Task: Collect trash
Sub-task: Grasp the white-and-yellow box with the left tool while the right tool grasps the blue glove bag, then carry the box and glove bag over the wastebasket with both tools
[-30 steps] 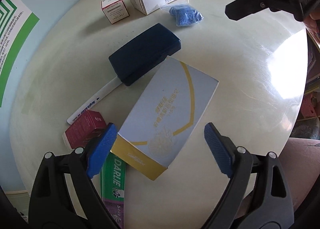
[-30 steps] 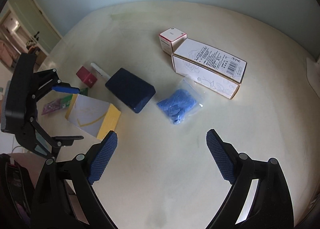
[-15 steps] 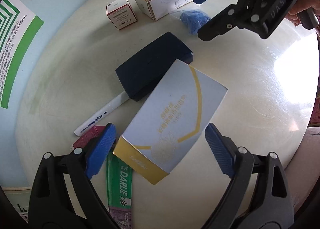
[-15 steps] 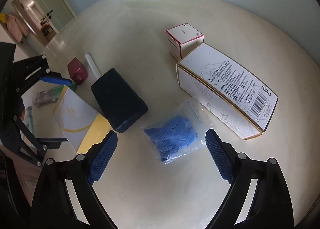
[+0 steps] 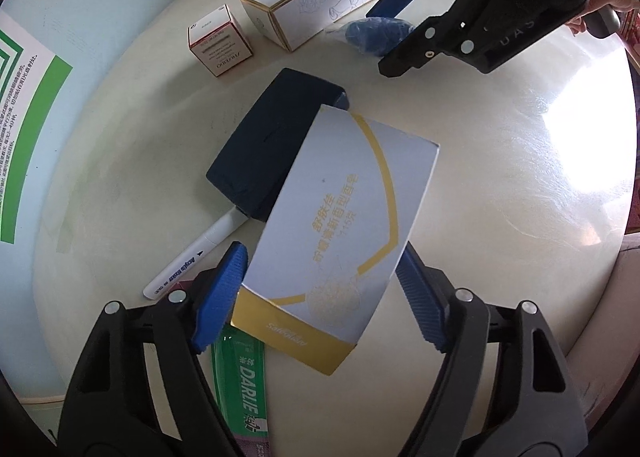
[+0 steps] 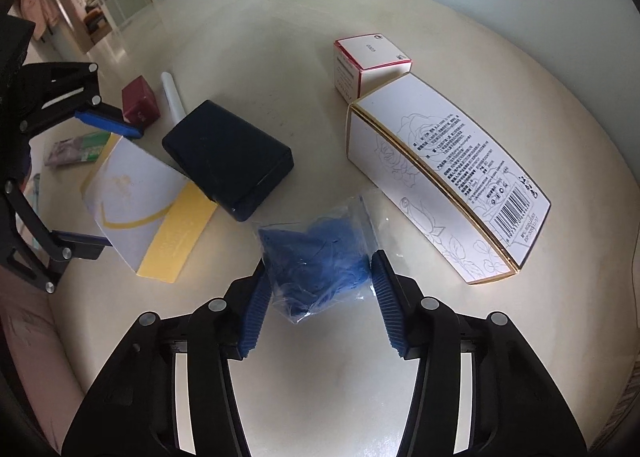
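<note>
My left gripper [image 5: 320,297] is shut on a white and gold box [image 5: 340,225], with a blue pad against each long side. The box also shows at the left of the right wrist view [image 6: 140,201]. My right gripper [image 6: 318,303] has its pads pressed on both sides of a clear bag of blue material [image 6: 316,261] that lies on the round cream table [image 6: 320,357]. The bag [image 5: 370,33] and the right gripper also show at the top of the left wrist view.
A dark blue case [image 6: 228,157], a white marker [image 5: 192,253], a maroon box [image 6: 140,103] and a green Darlie pack [image 5: 244,385] lie near the left gripper. A long white rose-print box [image 6: 448,185] and a small red-edged box [image 6: 368,61] stand beyond the bag.
Both grippers moved forward and closed: the left onto the white and gold box, the right down around the blue bag.
</note>
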A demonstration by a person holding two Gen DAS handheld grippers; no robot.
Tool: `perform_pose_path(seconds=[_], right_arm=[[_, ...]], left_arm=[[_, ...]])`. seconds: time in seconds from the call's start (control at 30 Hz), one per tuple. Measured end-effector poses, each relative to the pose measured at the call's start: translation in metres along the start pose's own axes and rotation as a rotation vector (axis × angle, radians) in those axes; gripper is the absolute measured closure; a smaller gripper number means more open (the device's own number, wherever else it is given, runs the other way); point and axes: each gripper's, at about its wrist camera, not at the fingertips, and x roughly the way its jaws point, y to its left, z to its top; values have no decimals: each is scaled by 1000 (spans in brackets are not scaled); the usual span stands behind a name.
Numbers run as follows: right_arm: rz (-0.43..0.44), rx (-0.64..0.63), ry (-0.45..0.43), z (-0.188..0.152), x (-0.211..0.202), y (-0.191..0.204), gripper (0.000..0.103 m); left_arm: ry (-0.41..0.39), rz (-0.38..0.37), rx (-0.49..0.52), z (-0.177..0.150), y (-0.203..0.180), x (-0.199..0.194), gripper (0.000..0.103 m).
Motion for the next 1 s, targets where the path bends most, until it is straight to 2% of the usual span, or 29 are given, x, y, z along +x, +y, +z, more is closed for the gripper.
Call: perform_pose_path(seconds=[0.27,0.53,0.6,0.63,0.73,1.0], right_arm=[[17,102,-27,-7,-25,0,53],[-10,232,-69,-31,-60,1,53],[-20,260,-80,-41,-69,0,53],[-23,273,-86,-45,-73,-2,53],[-37,319,-102,-62,-86,-5,53],[-85,469,-140,-111,-119,3,53]], left_arm=[[-38,-1,7,-9,3,-20,38],[-93,-23,19,-15,4,-45,41],[-100,-27,24,-25,4,-48,41],[-104,-35,22,-9,-1,-40,42],[-118,-63,15,-2,1,-45,43],[-158,-97,71,16,-8,-63,44]])
